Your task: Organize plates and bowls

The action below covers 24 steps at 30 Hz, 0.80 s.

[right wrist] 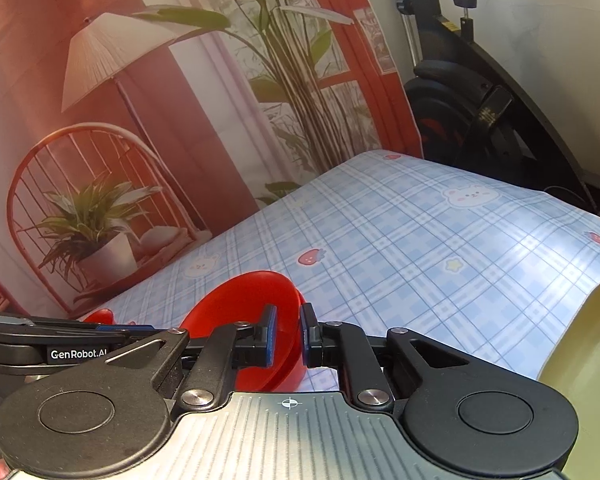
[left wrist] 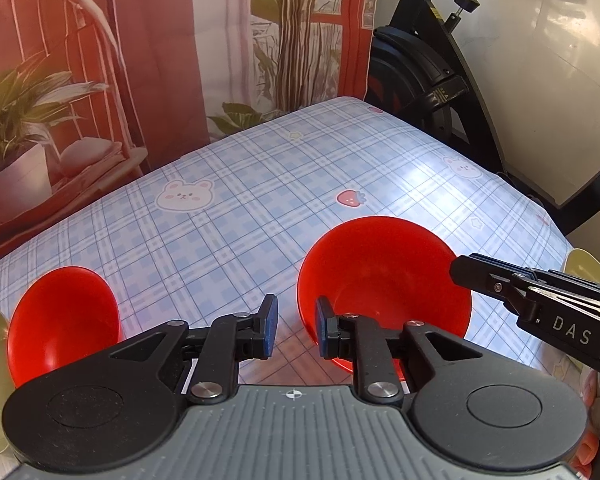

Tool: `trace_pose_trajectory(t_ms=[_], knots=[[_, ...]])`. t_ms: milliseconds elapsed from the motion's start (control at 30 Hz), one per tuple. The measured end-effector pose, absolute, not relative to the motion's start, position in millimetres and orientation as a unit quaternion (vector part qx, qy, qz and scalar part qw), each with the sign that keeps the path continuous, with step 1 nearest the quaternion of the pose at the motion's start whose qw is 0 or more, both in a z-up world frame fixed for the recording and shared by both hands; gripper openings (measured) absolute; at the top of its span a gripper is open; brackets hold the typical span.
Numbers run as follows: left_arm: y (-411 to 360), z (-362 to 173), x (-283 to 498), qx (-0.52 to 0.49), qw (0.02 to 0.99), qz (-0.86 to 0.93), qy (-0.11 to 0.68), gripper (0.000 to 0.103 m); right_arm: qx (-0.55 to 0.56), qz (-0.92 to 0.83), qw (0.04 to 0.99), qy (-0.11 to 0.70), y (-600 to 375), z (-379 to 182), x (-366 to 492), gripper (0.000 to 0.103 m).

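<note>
1. The checked tablecloth (left wrist: 236, 184) runs out of view at its near edge.
2. Red bowl (left wrist: 384, 276) sits right of centre, near rim hidden by the left gripper (left wrist: 296, 330), slightly parted, empty.
3. Right gripper (right wrist: 288, 338) straddles that bowl's rim; contact unclear.
4. Second red bowl (left wrist: 60, 320) left, partly cut off.

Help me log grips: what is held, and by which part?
The right gripper pinches the glossy red round bowl by its rim; the left gripper holds nothing.
</note>
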State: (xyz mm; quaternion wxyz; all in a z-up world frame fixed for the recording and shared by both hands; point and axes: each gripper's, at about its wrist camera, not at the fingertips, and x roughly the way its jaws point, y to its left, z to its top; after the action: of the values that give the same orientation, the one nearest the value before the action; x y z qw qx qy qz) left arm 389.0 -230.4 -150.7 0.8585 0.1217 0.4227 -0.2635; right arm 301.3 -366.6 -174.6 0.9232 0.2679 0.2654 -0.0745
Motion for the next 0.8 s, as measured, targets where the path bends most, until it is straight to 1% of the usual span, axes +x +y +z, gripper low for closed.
trace_pose_trajectory(t_ms=[167,400,667,800], knots=[[-203.5,-139.2,394.5,0.103,0.869,-0.251,0.414,0.021,0.252,-0.065,0.932,0.253,-357.9,-160.8,301.4,0.013],[-134.3,-126.1,413.4,0.062,0.892,-0.192,0.405,0.021,0.234,-0.034,0.939,0.251,-335.9,-146.1,314.7,0.013],[-71.5,-113.5,441.1,0.021,0.905,-0.138,0.401,0.021,0.205,0.017,0.942,0.265,-298.1,-126.7,353.0,0.013],[-50.7,-120.9,446.7,0.008,0.903,-0.136,0.407,0.021,0.193,0.046,0.938,0.283,-276.2,-120.4,378.7,0.013]])
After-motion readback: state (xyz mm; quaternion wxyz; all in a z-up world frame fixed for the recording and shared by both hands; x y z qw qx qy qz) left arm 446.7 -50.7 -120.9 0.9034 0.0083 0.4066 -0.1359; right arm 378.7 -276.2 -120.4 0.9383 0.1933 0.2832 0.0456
